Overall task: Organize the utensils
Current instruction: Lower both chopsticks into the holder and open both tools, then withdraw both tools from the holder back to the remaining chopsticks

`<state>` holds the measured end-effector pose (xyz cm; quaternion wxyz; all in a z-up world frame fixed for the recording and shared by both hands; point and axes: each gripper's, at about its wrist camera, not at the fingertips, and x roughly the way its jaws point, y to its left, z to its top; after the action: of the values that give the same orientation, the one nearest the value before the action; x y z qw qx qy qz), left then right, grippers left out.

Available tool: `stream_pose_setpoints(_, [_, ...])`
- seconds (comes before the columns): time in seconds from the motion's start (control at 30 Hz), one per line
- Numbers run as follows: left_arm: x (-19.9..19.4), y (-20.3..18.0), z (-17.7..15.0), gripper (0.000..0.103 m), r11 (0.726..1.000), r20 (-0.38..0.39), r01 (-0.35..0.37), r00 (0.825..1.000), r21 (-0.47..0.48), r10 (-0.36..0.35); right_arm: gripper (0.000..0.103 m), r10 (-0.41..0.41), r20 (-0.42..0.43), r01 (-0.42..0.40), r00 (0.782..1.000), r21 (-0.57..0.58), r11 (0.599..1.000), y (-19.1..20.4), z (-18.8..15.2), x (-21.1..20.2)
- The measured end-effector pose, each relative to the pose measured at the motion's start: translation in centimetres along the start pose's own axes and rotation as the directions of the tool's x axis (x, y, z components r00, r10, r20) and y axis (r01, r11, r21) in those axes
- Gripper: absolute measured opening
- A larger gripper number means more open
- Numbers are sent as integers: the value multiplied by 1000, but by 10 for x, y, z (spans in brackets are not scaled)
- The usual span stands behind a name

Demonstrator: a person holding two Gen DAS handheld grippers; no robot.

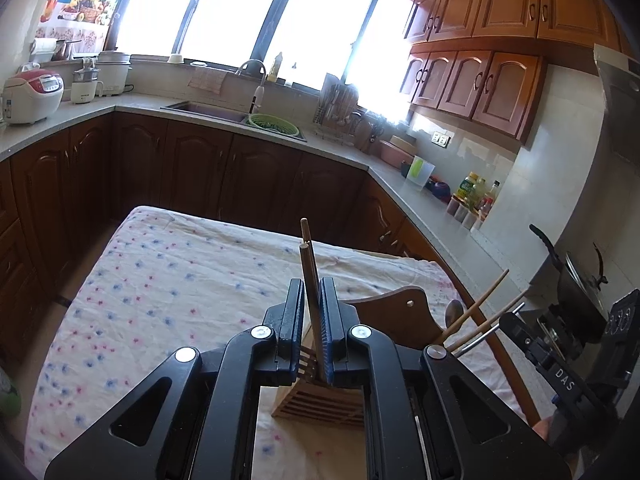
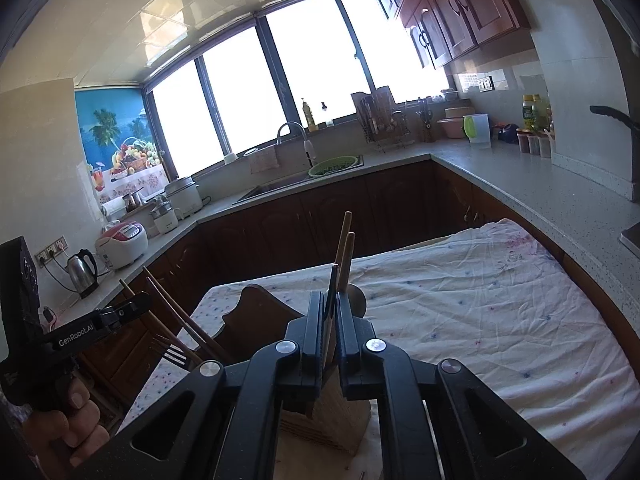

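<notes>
Over the wooden holder, the left gripper is clamped on dark chopsticks; the right gripper is clamped on pale ones. They look light, stiff and slippery, best taken mid-shaft.

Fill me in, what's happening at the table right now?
A person works two tongs over the wooden utensil holder on the cloth-covered table. The left tongs are clamped on a pair of dark chopsticks, standing nearly upright, with a fork beside them at the holder's top. The right tongs grip a dark, flat utensil handle; which utensil is unclear. Neither has been let go yet.
</notes>
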<state>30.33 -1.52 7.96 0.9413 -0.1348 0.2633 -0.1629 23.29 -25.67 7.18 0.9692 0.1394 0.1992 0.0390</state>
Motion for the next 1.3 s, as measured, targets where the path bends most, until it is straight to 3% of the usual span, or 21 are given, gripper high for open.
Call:
stream_pose_setpoints(0.1, [-10, 2, 1, 33, 1000, 18, 3, 1000, -13, -3, 20, 10, 19, -10, 1000, 24, 1000, -5, 2, -8])
stream_pose_setpoints(0.17, [-19, 2, 2, 43, 1000, 33, 1, 999, -16, 0, 57, 27, 43, -29, 999, 43, 999, -9, 5, -16])
stream_pose_setpoints(0.23, [-29, 3, 2, 56, 1000, 43, 5, 999, -22, -4, 64, 30, 73, -33, 997, 48, 998, -10, 8, -27])
stream_pose_setpoints(0.37, [-49, 5, -5, 75, 999, 63, 2, 998, -37, 0, 97, 42, 127, -50, 991, 62, 997, -12, 10, -49])
stream_pose_setpoints(0.53, [-67, 16, -22, 84, 997, 47, -3, 999, -79, 7, 101, 34, 148, -43, 988, 53, 998, -12, 4, -74])
stream_pose_setpoints(0.83, [-74, 38, -70, 85, 989, -64, -54, 997, -136, 46, 101, -1, 97, -9, 995, 101, 995, -32, -26, -101])
stream_pose_setpoints(1.3, [-72, 56, -131, 84, 980, -203, -133, 974, -147, 102, 101, -51, -47, 57, 998, 142, 988, -57, -84, -107])
